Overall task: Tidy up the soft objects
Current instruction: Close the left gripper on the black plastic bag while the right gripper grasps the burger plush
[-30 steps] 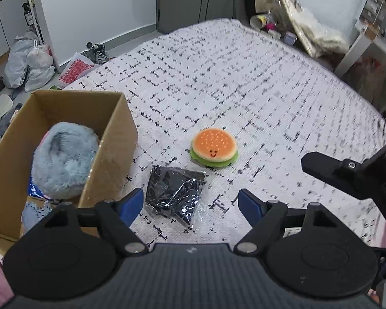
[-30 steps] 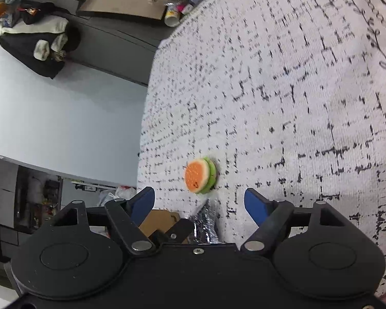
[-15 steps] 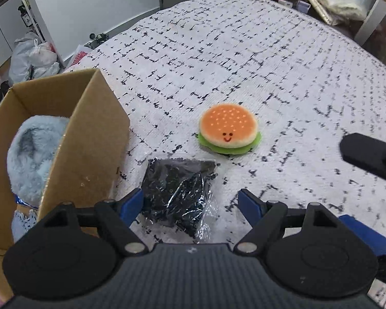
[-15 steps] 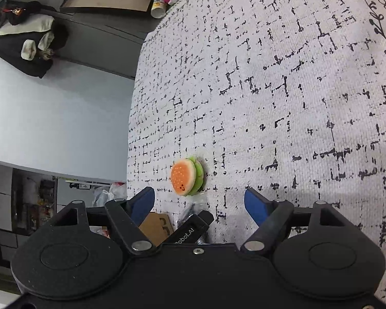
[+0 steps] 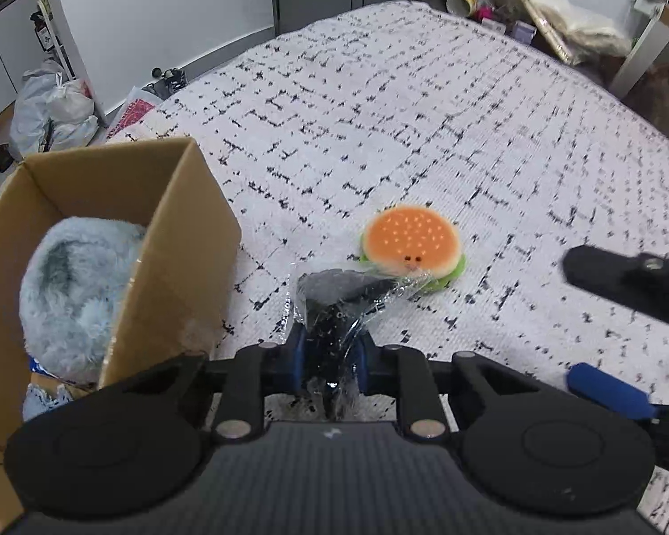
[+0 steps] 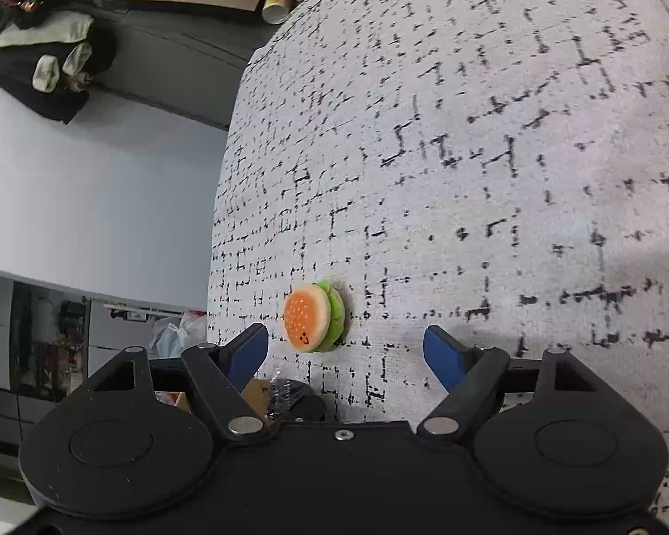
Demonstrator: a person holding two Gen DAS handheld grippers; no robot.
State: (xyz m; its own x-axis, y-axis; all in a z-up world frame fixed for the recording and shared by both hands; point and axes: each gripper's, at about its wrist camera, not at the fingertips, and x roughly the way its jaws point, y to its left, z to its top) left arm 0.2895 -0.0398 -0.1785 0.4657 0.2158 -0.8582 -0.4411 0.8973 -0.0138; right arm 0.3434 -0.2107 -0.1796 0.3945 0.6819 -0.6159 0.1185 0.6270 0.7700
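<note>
My left gripper is shut on a black soft item in a clear plastic bag and holds it just above the bed. A plush hamburger with an orange bun and green edge lies just beyond the bag. It also shows in the right wrist view. My right gripper is open and empty, with the hamburger just ahead of its left finger. A cardboard box at the left holds a fluffy blue-grey plush.
The bed has a white cover with black dashes. Bags lie on the floor beyond the box. Clutter stands past the bed's far edge. My right gripper's fingers show at the right of the left wrist view.
My left gripper has closed on the bagged black item and lifted it off the bed. The right gripper has moved closer to the hamburger and stays open.
</note>
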